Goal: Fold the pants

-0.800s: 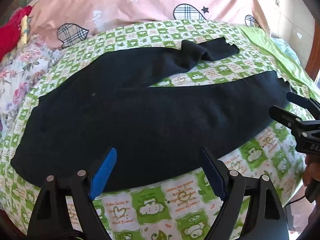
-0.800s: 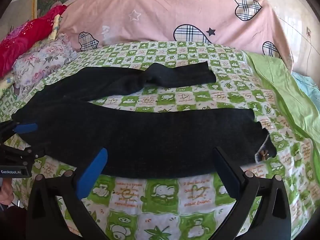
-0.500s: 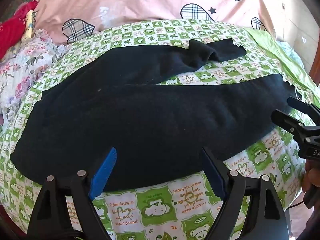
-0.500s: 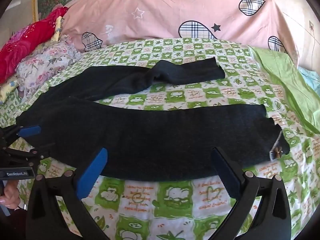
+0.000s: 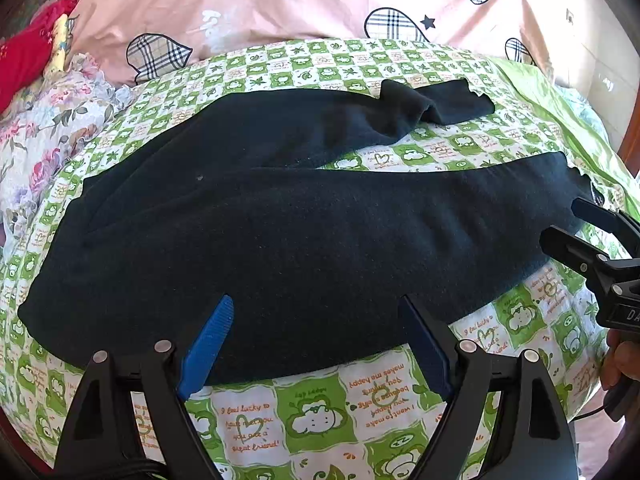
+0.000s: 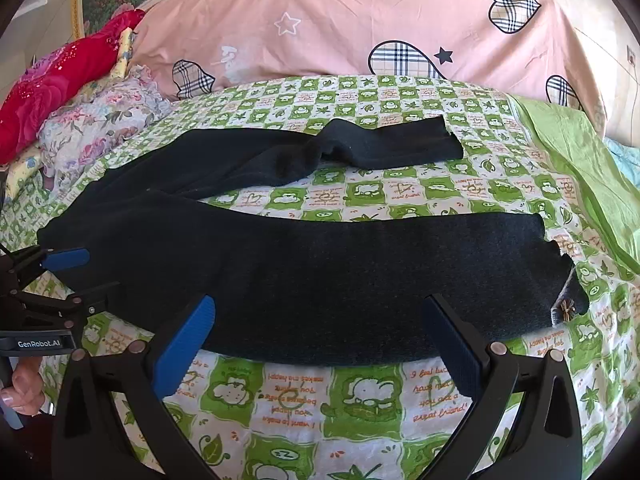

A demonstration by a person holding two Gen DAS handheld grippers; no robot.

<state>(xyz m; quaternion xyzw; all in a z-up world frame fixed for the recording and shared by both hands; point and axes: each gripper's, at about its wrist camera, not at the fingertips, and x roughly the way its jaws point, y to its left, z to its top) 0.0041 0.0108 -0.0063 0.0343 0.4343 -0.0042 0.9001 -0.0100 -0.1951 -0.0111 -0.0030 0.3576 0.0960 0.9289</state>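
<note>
A pair of dark navy knit pants (image 5: 304, 240) lies spread flat on a bed covered by a green-and-white checked cartoon-print sheet (image 5: 320, 416). The pants' long axis runs left to right across both views, with the waist at the left and the two leg ends pointing right. The nearer leg lies straight; the farther leg angles away from it toward a pink quilt with plaid hearts (image 6: 340, 20) and has a rumpled fold partway along. The left wrist view shows the waist edge more fully, and at its right border the right gripper (image 5: 576, 224) with a hand behind it, its fingers spread near the cuff of the nearer leg. The right wrist view alone shows a small metallic ornament (image 6: 566, 309) on that ragged cuff, a plain light green cloth (image 6: 580, 152) along the bed's right side, and a red sequined fabric (image 6: 52, 88) above a floral ruffled pillow (image 6: 96, 132) at far left. At its left border, the left gripper (image 6: 80, 274) sits by the waist, fingers apart. In each gripper's own view, the blue-padded fingers stand wide apart at the pants' near edge, holding nothing.
</note>
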